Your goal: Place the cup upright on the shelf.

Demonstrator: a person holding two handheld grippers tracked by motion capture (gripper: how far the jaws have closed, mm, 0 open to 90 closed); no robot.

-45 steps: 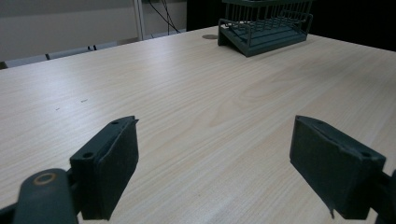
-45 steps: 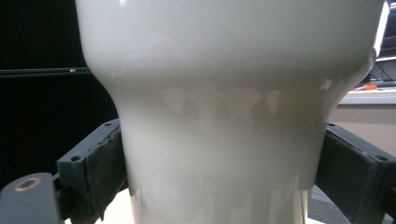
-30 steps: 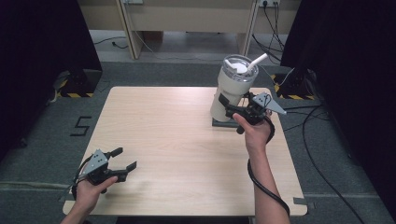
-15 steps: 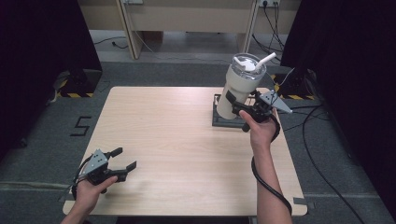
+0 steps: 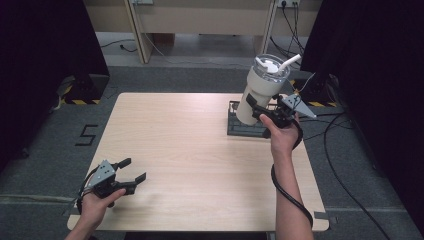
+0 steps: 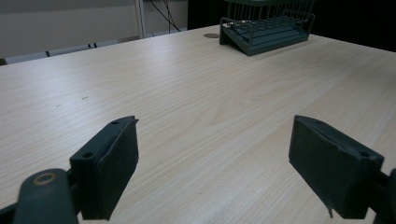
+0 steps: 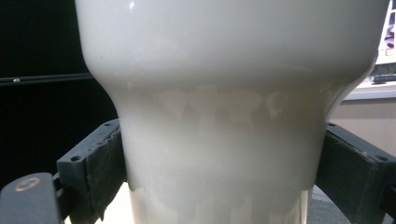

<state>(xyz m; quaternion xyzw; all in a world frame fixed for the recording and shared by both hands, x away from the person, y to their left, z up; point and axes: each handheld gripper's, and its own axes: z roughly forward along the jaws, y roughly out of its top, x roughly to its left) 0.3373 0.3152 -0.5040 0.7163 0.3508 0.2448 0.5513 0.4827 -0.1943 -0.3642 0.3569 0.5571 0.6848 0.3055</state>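
The right claw (image 5: 261,109) pinches the narrow lower body of the one cream tumbler (image 5: 259,90) (one straw in its lid), held tilted above the single dark rack (image 5: 243,128) on the table (image 5: 200,165), while the left claw (image 5: 131,170) rests spread near the front-left corner.

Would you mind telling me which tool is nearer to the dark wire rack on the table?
The right tool: it holds the white tumbler just above the rack. The left tool sits open at the table's near left corner, far away.
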